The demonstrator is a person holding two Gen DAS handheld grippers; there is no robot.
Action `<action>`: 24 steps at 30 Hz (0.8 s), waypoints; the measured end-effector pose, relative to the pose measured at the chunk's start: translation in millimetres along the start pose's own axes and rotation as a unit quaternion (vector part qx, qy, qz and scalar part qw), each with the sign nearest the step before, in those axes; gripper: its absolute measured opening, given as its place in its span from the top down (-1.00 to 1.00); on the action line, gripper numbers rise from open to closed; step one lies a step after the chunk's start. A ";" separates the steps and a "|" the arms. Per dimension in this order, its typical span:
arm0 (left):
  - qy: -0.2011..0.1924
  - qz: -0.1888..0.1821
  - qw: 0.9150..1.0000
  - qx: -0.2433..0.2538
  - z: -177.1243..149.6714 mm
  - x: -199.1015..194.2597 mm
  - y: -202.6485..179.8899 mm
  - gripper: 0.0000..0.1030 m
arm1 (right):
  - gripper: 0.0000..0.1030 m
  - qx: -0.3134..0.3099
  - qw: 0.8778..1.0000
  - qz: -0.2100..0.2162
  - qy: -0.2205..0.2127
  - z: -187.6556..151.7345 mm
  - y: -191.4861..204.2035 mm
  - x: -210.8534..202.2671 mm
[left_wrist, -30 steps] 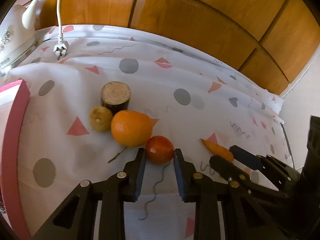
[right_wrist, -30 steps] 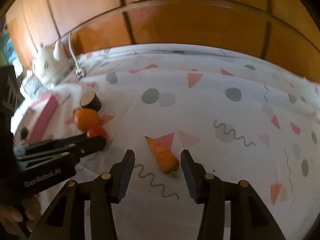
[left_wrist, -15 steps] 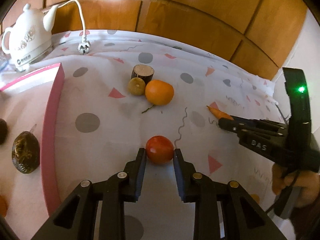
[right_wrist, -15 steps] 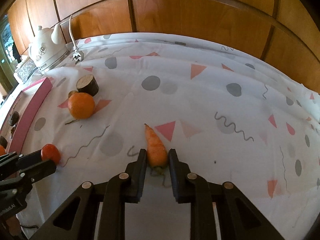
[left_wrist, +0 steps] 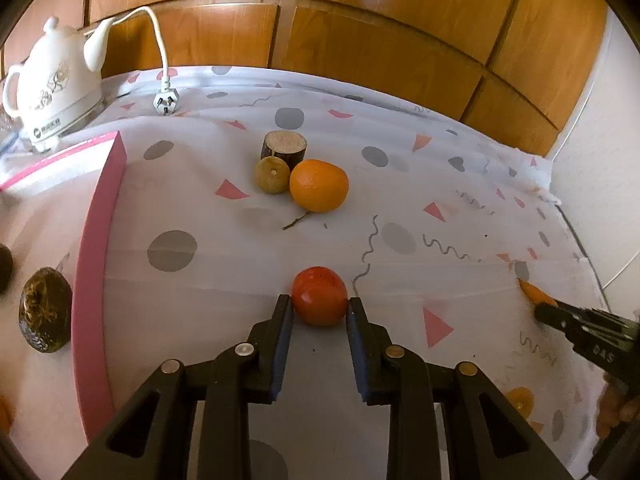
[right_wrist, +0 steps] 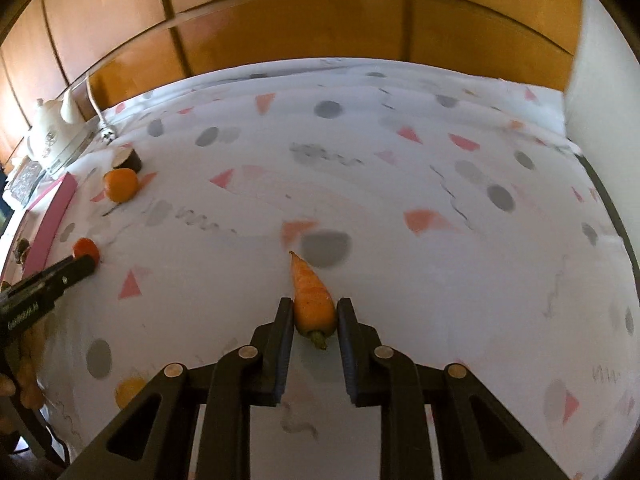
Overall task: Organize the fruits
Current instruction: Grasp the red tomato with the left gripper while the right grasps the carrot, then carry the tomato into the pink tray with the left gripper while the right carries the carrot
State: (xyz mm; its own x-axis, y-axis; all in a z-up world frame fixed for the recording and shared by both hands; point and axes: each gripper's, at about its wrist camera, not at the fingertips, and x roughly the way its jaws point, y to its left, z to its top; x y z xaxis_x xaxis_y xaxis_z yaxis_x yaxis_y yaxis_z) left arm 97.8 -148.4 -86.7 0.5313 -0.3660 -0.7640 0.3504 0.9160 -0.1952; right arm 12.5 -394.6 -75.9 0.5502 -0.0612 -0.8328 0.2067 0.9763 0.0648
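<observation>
I've got the left gripper (left_wrist: 319,312) clenched on the red tomato (left_wrist: 319,295), both fingers (left_wrist: 281,344) pressed against its sides, holding it above the patterned cloth on the table (left_wrist: 240,280). Over on my right, the right gripper (right_wrist: 314,316) is clamped on the carrot (right_wrist: 311,298), gripping its thick stem end with the pointed tip aimed toward the far edge of the table. From the right wrist camera I can see the left gripper (right_wrist: 86,260) out toward the left edge, tomato (right_wrist: 85,249) at its tip.

Along the left edge sits the pink-rimmed tray (left_wrist: 94,280), with a dark wrinkled fruit (left_wrist: 44,314) lying inside it near the rim.

Further out, toward the middle of the table, the orange (left_wrist: 319,185) rests touching a small yellowish-brown fruit (left_wrist: 272,175), and a dark-skinned cut round piece (left_wrist: 284,146) stands just behind them, with a loose twig (left_wrist: 296,221) just in front of the orange.

At the far left corner there's a white kettle (left_wrist: 52,84), its plug (left_wrist: 165,101) lying on the cloth beside it. Wooden panelling (left_wrist: 360,32) runs behind the far edge.
</observation>
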 end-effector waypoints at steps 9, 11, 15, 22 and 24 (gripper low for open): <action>0.004 0.016 1.000 0.004 0.8 -4.2 -1.8 0.50 | 0.58 -0.008 1.000 0.024 -0.002 -9.6 20.6 0.3; 0.005 0.017 1.000 -0.002 0.6 -7.0 -0.1 0.50 | 0.58 -0.019 1.000 0.016 -0.004 -10.2 28.3 2.1; 0.000 0.022 1.000 -0.012 1.3 -14.2 4.8 0.50 | 0.58 -0.031 0.999 0.010 -0.002 -8.3 34.3 5.5; -0.024 0.020 0.999 -0.007 2.0 -37.6 10.1 0.50 | 0.58 -0.055 0.998 -0.018 0.004 -6.9 43.6 8.2; -0.031 0.016 0.999 -0.010 3.1 -45.2 12.7 0.50 | 0.58 -0.054 0.998 -0.028 0.001 -7.6 46.0 7.7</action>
State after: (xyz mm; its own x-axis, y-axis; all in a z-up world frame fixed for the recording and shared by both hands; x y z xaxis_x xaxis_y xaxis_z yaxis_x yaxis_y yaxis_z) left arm 80.7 -120.7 -52.8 0.5890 -0.3446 -0.7310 0.3172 0.9305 -0.1831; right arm 20.2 -348.6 -83.5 0.5381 -0.1154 -0.8350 0.1478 0.9881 -0.0414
